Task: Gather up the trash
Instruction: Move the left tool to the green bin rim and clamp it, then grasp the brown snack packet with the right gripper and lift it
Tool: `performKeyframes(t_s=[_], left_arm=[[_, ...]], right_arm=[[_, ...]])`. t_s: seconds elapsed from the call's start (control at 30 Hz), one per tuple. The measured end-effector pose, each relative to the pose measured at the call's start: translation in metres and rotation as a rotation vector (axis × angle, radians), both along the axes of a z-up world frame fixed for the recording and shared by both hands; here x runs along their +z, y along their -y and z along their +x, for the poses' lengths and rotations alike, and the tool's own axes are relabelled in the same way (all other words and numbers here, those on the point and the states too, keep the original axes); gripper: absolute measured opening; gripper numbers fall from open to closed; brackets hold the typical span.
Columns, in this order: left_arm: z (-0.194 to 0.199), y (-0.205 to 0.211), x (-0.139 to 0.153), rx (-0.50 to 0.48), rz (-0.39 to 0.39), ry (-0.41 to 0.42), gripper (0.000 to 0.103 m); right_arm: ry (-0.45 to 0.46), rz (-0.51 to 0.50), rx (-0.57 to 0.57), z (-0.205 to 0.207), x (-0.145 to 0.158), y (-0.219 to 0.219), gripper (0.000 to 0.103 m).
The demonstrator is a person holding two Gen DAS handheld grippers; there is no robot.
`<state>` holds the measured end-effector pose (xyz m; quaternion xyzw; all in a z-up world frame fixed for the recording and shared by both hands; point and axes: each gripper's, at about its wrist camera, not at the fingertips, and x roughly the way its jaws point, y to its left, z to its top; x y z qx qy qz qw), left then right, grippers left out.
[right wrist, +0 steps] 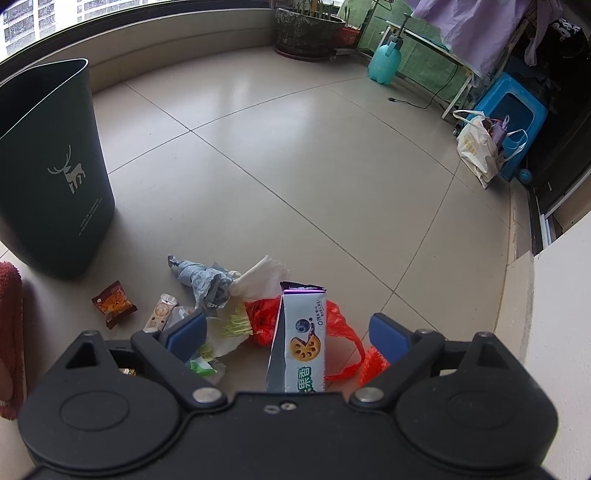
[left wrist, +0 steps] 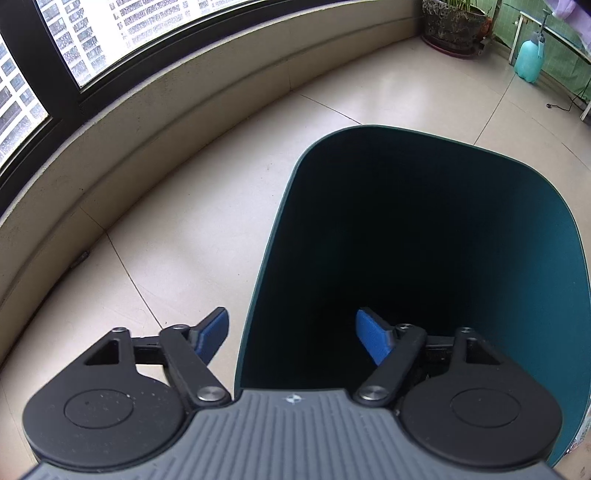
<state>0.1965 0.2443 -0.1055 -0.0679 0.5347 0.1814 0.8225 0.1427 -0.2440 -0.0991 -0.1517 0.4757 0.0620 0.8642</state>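
A dark green trash bin (left wrist: 517, 221) fills the left wrist view; its inside is dark. My left gripper (left wrist: 291, 338) is open and empty, straddling the bin's near left rim. In the right wrist view the bin (right wrist: 55, 177) with a white deer mark stands at the left. My right gripper (right wrist: 291, 338) is open above a trash pile. A blue-white biscuit box (right wrist: 299, 339) stands between the fingers, untouched. Around it lie a red plastic bag (right wrist: 266, 317), white tissue (right wrist: 266, 277), grey crumpled paper (right wrist: 207, 280), a brown snack packet (right wrist: 114, 304) and a small wrapper (right wrist: 159, 312).
A potted plant (right wrist: 306, 29) and a teal spray bottle (right wrist: 384, 62) stand at the far wall. A blue stool (right wrist: 517, 110) and a white shopping bag (right wrist: 476, 147) are at the right. A red mat (right wrist: 11, 332) lies at the left edge. A window ledge (left wrist: 110, 147) curves along the left.
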Motion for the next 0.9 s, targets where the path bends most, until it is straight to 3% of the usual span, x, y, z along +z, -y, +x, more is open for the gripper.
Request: performKeyframes(t_s=[0.07, 0.23, 0.4, 0.63, 0.77, 0.9], left_arm=[[0.000, -0.002, -0.003, 0.004, -0.015, -0.013, 0.051], [-0.004, 0.000, -0.001, 0.022, 0.002, -0.006, 0.039], [-0.008, -0.005, 0.002, 0.076, 0.017, -0.013, 0.015], [-0.012, -0.004, 0.004, 0.091, -0.002, -0.008, 0.015], [-0.007, -0.013, 0.001, 0.088, -0.006, -0.005, 0.014], [-0.007, -0.015, 0.000, 0.083, -0.011, -0.004, 0.014]], right_arm=[[-0.003, -0.002, 0.007, -0.001, -0.001, -0.001, 0.094], [-0.005, -0.001, 0.010, 0.000, -0.002, -0.001, 0.090], [-0.020, -0.007, 0.010, 0.001, -0.006, -0.003, 0.082], [-0.084, 0.061, 0.024, 0.016, -0.028, -0.033, 0.078], [-0.158, 0.102, 0.070, 0.029, -0.061, -0.078, 0.071], [-0.251, 0.156, 0.187, 0.041, -0.100, -0.128, 0.069]])
